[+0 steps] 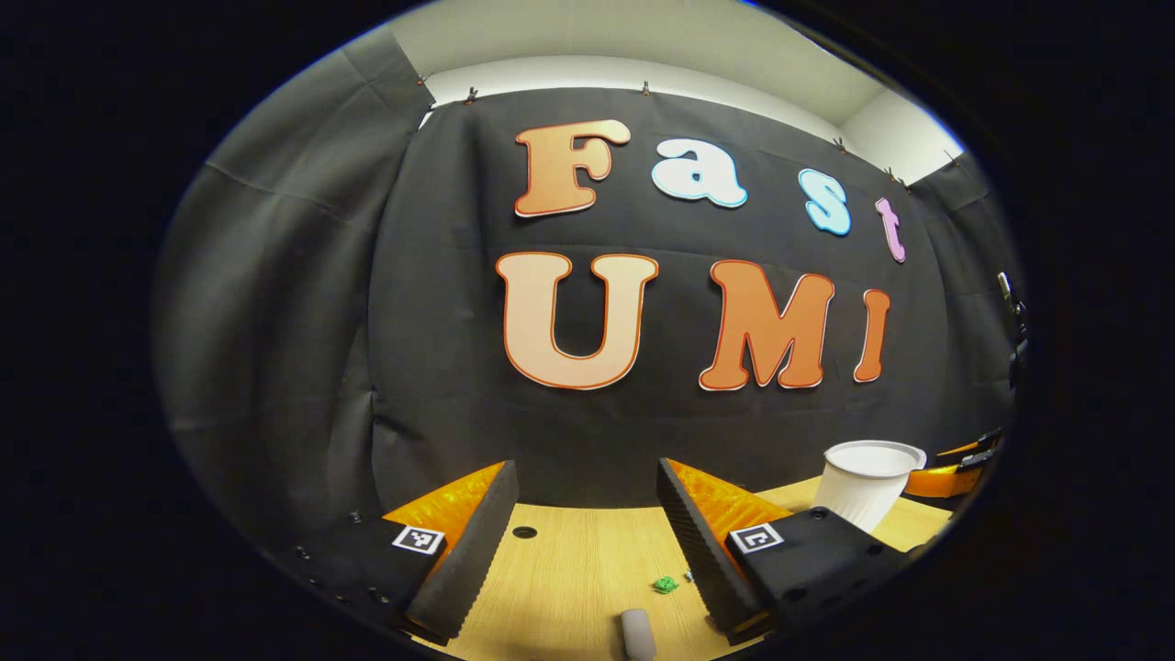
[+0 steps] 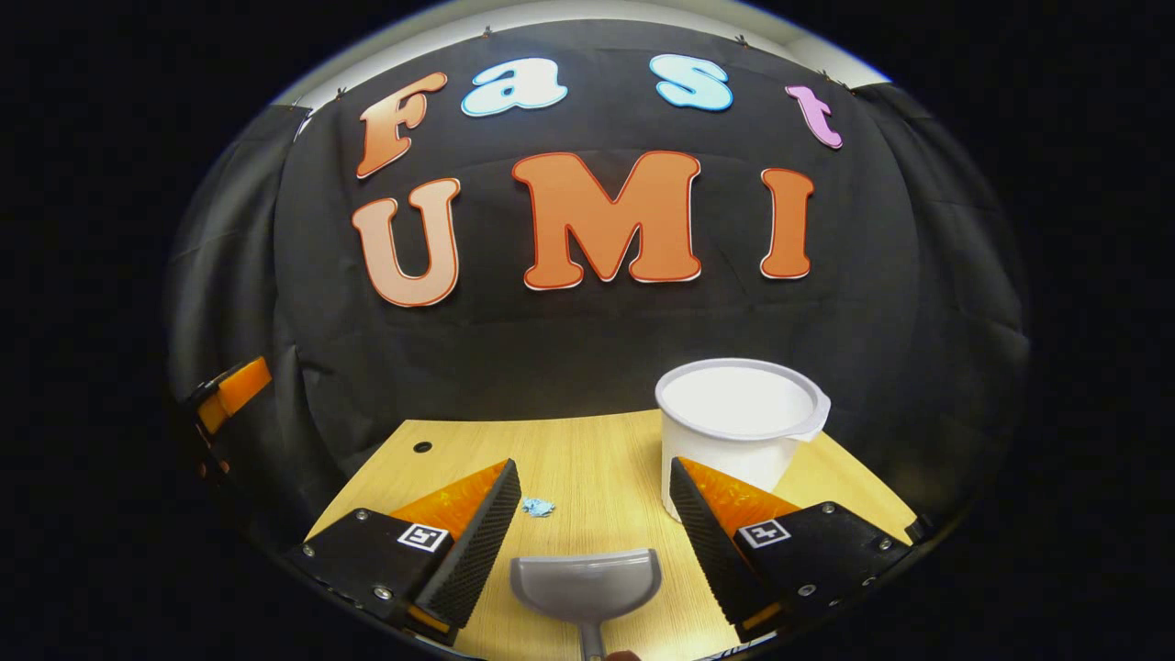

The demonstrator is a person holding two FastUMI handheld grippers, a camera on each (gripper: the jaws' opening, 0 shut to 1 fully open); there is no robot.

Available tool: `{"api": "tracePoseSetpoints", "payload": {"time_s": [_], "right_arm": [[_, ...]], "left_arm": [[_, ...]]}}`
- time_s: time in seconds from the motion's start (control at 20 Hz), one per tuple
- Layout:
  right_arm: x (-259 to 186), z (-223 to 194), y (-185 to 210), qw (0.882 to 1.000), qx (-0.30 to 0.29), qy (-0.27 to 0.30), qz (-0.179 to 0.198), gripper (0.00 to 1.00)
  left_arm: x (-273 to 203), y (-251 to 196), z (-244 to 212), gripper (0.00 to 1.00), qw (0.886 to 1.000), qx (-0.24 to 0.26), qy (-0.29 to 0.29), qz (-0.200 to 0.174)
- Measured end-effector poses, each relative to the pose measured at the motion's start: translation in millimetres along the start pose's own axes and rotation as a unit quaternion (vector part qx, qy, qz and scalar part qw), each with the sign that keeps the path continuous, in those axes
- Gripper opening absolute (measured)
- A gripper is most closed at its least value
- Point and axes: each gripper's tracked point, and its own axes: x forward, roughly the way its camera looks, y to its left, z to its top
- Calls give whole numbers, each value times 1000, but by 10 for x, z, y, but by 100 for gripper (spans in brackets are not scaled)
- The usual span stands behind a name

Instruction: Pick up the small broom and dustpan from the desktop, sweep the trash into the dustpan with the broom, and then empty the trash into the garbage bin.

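In the right gripper view, a grey dustpan (image 2: pixel 587 580) lies flat on the wooden desktop (image 2: pixel 587 450) with its handle pointing toward the camera. My right gripper (image 2: pixel 593 465) is open above it, one finger on each side, not touching it. A blue scrap (image 2: pixel 538 507) lies by the gripper's left finger. The white garbage bin (image 2: pixel 739 418) stands just behind its right finger. My left gripper (image 1: pixel 586 466) is open over the desktop (image 1: pixel 569 560). Between its fingers are a green scrap (image 1: pixel 665 584) and the rounded end of a grey handle (image 1: pixel 636 632); I cannot tell which tool it belongs to.
The white bin (image 1: pixel 867 487) stands to the right in the left gripper view, with the other gripper (image 1: pixel 959 464) beyond it. The other gripper (image 2: pixel 229 390) shows at the left edge of the right gripper view. A cable hole (image 2: pixel 422 447) is near the desk's back edge.
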Motion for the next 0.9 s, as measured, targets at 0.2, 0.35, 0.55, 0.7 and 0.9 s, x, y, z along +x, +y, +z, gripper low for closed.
{"api": "tracePoseSetpoints", "payload": {"time_s": [0.2,0.35,0.55,0.7,0.9], "right_arm": [[10,-43,18,1000,-3,7,-1,99],[47,-110,34,1000,-13,16,-1,99],[84,-293,33,999,-16,46,-1,99],[98,-461,2,997,-19,78,-3,99],[124,-743,-34,991,-38,130,-12,99]], "left_arm": [[11,11,-35,96,1000,-1,5,-1],[33,16,-122,97,1000,-1,15,1],[51,13,-285,97,999,2,36,-1],[41,18,-446,97,998,-1,60,-2],[-5,16,-811,97,994,0,108,-8]]}}
